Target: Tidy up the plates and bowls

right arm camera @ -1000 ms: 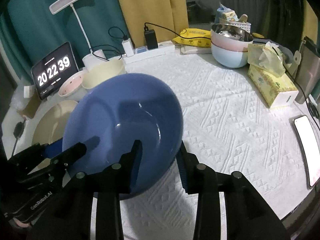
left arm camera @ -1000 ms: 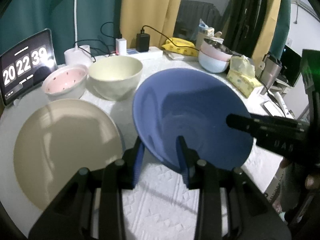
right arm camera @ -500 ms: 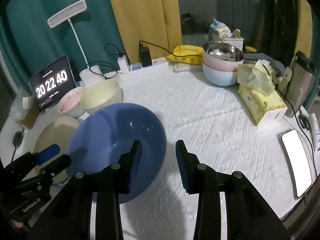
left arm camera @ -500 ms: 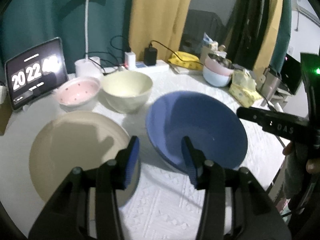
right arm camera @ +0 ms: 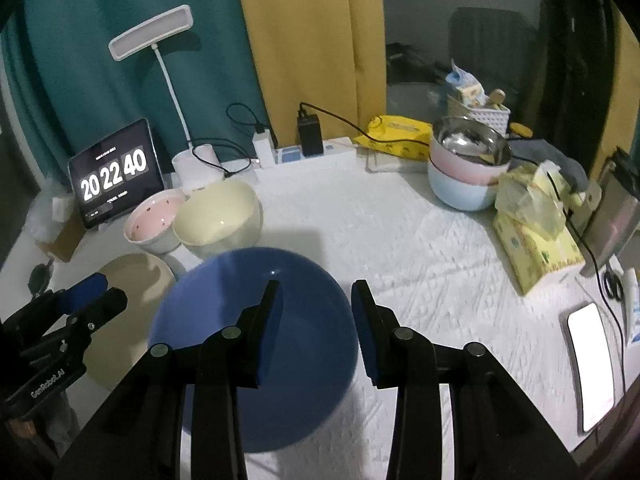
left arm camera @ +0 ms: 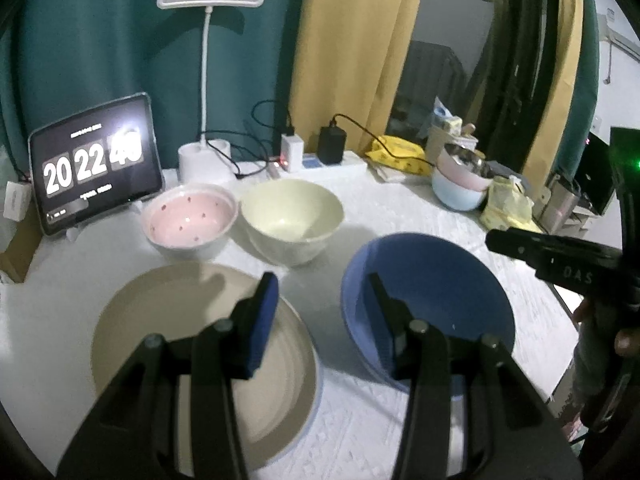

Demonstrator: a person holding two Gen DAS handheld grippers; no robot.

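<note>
A blue bowl point(left arm camera: 436, 292) rests on the white tablecloth, also in the right wrist view point(right arm camera: 316, 344). A beige plate point(left arm camera: 180, 320) lies left of it, also seen in the right wrist view point(right arm camera: 132, 276). Behind stand a pink bowl point(left arm camera: 188, 220) and a cream bowl point(left arm camera: 292, 216). My left gripper point(left arm camera: 320, 308) is open and empty, raised above the gap between plate and blue bowl. My right gripper point(right arm camera: 316, 304) is open and empty, raised above the blue bowl's right rim.
A clock tablet point(left arm camera: 96, 168), a desk lamp point(left arm camera: 208, 80) and a power strip point(left arm camera: 332, 160) line the back. Stacked bowls point(right arm camera: 468, 168), a tissue box point(right arm camera: 536, 248), a steel cup point(right arm camera: 616, 216) and a phone point(right arm camera: 592, 364) sit at the right.
Both grippers let go of the blue bowl, opened and pulled back and up. The bowl, held tilted a second ago, now rests flat on the table.
</note>
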